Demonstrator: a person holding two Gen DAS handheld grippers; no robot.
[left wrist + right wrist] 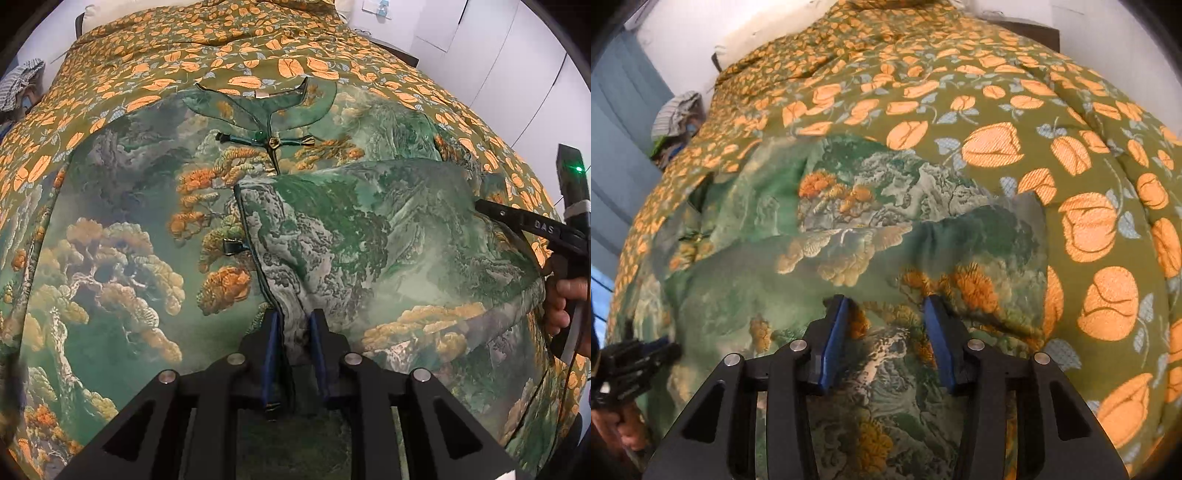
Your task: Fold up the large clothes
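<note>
A large green garment [122, 229] printed with mountains and orange trees lies spread on a bed, collar [258, 101] at the far side. Its right side is folded over the front [351, 229]. My left gripper [293, 325] is shut on the dark-piped edge of that folded flap near the bottom. My right gripper [884, 314] is open, its blue pads [833, 339] resting over the garment [849, 243] with cloth between the jaws. The right gripper also shows at the right edge of the left wrist view [484, 205], and the left one at the lower left of the right wrist view [665, 349].
The bed is covered by an olive quilt with orange flowers [177, 48], also in the right wrist view [1071, 155]. A pile of striped cloth [676, 110] lies at the bed's left side. White walls and cupboards [498, 44] stand behind.
</note>
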